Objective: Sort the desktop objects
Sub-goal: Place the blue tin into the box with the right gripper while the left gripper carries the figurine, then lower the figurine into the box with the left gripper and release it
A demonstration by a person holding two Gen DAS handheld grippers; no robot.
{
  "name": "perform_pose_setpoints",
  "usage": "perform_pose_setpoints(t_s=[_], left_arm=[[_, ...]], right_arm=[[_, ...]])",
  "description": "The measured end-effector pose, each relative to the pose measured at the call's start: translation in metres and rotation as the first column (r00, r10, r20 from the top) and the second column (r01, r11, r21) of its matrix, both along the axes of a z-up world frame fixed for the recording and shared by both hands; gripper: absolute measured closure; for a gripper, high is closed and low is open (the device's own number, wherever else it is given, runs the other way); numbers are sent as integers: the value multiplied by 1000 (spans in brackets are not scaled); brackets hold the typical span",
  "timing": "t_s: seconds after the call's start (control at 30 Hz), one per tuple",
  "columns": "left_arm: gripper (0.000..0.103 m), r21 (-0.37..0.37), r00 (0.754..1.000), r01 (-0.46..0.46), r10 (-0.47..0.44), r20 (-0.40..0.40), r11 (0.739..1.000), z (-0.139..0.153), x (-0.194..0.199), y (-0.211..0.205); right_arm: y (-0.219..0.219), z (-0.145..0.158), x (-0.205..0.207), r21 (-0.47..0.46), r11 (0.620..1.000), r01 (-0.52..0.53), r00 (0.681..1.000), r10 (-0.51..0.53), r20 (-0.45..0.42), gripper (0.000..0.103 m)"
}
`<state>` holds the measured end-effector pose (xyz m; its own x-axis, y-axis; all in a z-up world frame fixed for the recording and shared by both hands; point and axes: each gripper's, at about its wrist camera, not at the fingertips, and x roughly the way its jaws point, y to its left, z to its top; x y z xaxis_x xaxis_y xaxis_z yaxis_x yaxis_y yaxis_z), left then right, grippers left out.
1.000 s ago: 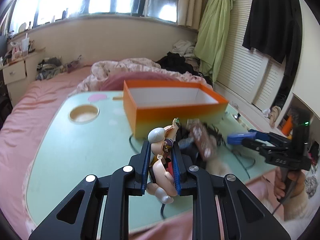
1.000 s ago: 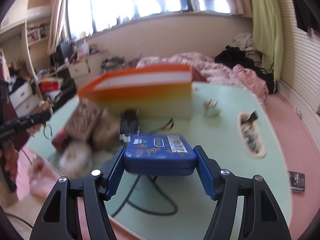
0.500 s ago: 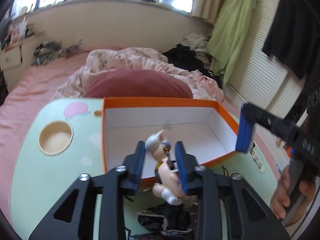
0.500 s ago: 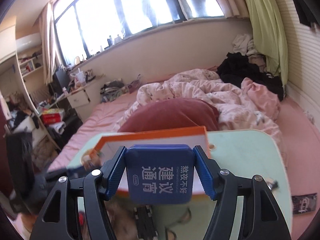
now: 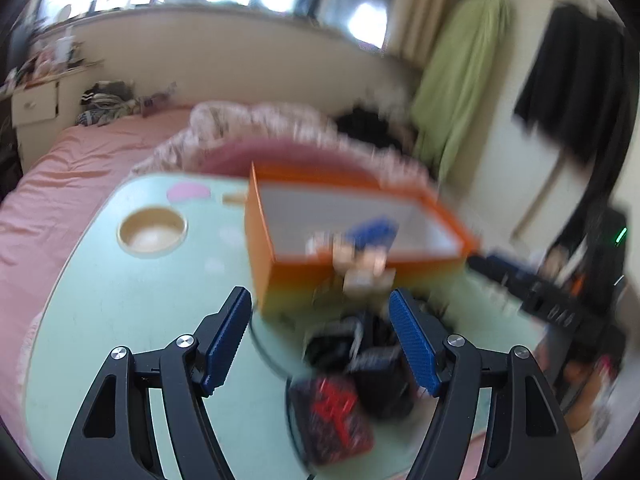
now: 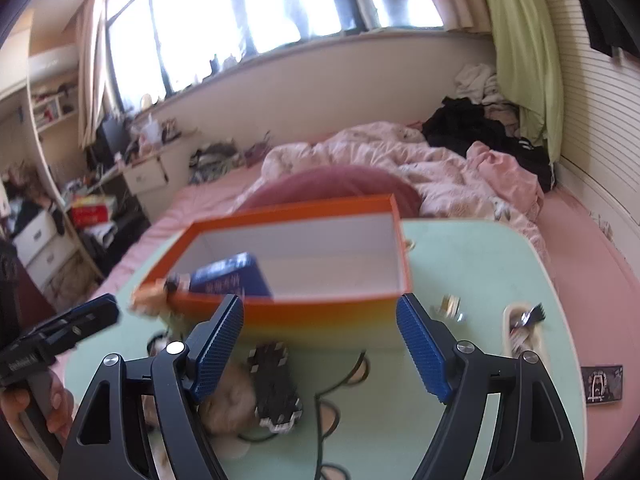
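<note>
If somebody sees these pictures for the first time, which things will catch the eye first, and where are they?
First comes the orange box in the middle of the pale green table, with a blue box lying inside it at its left end. In front of it both grippers, right gripper and left gripper, are open and hold nothing. Behind lies a pink bed.

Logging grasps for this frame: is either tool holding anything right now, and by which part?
Nothing is held. The left tool and the right tool are both open, with nothing between their fingers. The blue box lies inside the orange box.
</note>
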<state>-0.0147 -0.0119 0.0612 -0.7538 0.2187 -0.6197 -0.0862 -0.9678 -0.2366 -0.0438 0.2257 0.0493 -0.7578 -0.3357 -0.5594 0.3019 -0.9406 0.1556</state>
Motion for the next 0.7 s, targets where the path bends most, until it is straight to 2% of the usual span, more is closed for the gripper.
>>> perform_pose_setpoints(t_s=[0.07, 0.17, 0.23, 0.3, 0.33, 0.37, 0.4, 0.43, 0.47, 0.5, 0.57, 0.6, 0.63, 0.67, 0.7], left_arm=[[31, -68, 998, 14, -10, 55, 998, -9, -9, 10], [31, -90, 996, 12, -4, 89, 996, -8, -33, 15], [34, -88, 995, -10, 19, 97, 996, 3, -47, 13], [37, -83, 998, -50, 53, 38, 995, 25, -51, 10], [37, -93, 997, -81, 80, -17, 992, 39, -49, 10], [37, -117, 989, -126, 115, -98, 985, 52, -46, 9], [37, -155, 968, -198, 169, -185, 968, 60, -43, 8], [37, -180, 954, -247, 206, -219, 952, 63, -44, 7], [37, -195, 948, -273, 229, -220, 942, 61, -44, 5], [37, -176, 959, -245, 210, -192, 953, 58, -43, 2], [37, -41, 991, -91, 86, -105, 995, 42, -33, -2], [37, 10, 996, -41, 41, -83, 999, 33, -28, -2], [37, 24, 998, -13, 14, -67, 1000, 25, -24, 1], [42, 5, 998, -13, 13, -59, 1000, 19, -24, 4], [53, -21, 998, -19, 18, -55, 1000, 15, -27, 7]], right_arm=[[-3, -6, 1, 30, 999, 17, 1000, -17, 0, 24], [0, -15, -6, 13, 1000, 21, 999, -22, 42, 24], [7, -18, -7, -23, 999, 23, 997, -22, 68, 24], [12, -18, -5, -42, 999, 32, 997, -29, 65, 24], [14, -18, -3, -45, 998, 38, 998, -35, 57, 24], [14, -17, -1, -45, 998, 42, 998, -39, 53, 24], [14, -16, 0, -47, 998, 42, 998, -40, 50, 24], [14, -16, 1, -48, 998, 41, 998, -39, 51, 24], [13, -17, 1, -47, 998, 39, 998, -36, 54, 24], [13, -18, 2, -43, 998, 37, 998, -35, 58, 24], [13, -19, 4, -47, 998, 34, 998, -31, 60, 24], [13, -20, 4, -52, 998, 33, 998, -29, 63, 24], [12, -20, 4, -54, 998, 32, 998, -28, 65, 24], [12, -20, 4, -53, 998, 29, 998, -26, 63, 24], [12, -19, 5, -53, 998, 29, 998, -26, 59, 24]])
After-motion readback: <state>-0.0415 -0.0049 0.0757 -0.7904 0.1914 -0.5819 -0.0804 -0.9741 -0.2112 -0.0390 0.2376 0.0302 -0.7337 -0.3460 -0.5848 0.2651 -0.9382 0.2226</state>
